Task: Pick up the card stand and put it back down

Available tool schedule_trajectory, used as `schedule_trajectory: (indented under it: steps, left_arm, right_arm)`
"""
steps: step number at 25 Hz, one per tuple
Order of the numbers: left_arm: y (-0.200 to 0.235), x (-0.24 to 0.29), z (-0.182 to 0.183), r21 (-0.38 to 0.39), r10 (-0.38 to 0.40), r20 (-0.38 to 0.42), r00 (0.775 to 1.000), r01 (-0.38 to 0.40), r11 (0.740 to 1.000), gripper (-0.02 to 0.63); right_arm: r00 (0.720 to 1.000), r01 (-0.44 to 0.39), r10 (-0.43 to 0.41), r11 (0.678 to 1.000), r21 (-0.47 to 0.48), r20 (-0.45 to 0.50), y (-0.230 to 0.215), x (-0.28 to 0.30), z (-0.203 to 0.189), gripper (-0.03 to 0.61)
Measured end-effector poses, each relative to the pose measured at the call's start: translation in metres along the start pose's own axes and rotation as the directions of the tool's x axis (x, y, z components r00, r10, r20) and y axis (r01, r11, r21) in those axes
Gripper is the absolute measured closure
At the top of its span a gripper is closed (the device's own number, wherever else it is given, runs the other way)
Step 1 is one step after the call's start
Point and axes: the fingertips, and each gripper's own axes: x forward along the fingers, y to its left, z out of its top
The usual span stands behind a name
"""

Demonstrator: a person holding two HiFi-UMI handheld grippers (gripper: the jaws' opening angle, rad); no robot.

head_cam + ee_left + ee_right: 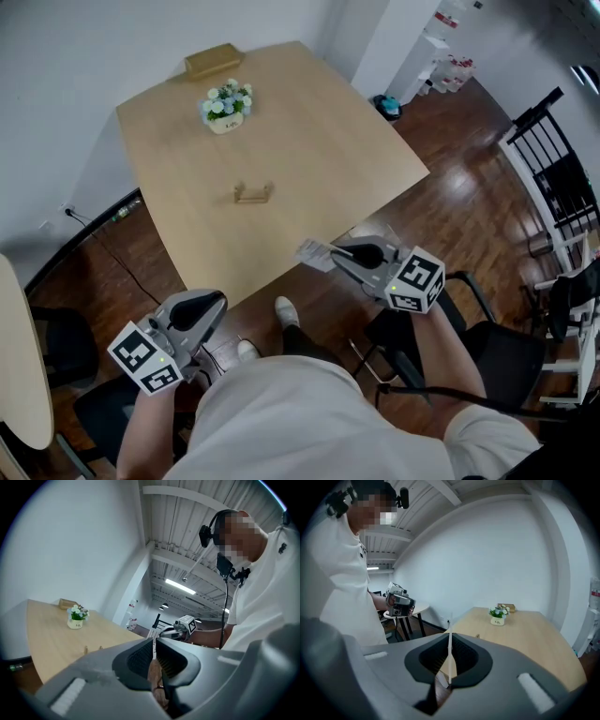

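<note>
Nearest to the person's white shirt [309, 422], the left gripper [214, 302] hangs low over the wooden floor [122, 272], short of the table edge. Its jaws are drawn together, and I see nothing between them. A little further out, the right gripper [342, 253] is just off the near edge of the table [328, 141], its jaws clamped on a thin white card [314, 253] that juts out beyond the tips. The card stand [252, 193], a small wooden piece, sits upright near the middle of the tabletop, well apart from both grippers. Beyond it stands a small pot of pale flowers [226, 106], and at the far edge, against the wall, lies a wooden box [213, 60].
</note>
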Motion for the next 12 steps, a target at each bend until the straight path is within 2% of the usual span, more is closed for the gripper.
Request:
schedule_trajectory:
  steps: [5, 12]
  left_arm:
    - [-0.014, 0.002, -0.005, -0.001, -0.038, -0.010, 0.999, 0.038, 0.999, 0.593]
    - [-0.022, -0.006, -0.009, 0.032, -0.051, -0.024, 0.998, 0.052, 0.998, 0.609]
  right_arm:
    - [1.000, 0.010, -0.010, 1.000, 0.007, 0.002, 0.019, -0.012, 0.001, 0.558]
    - [1.000, 0.004, -0.004, 1.000, -0.001, -0.009, 0.032, -0.014, 0.001, 0.558]
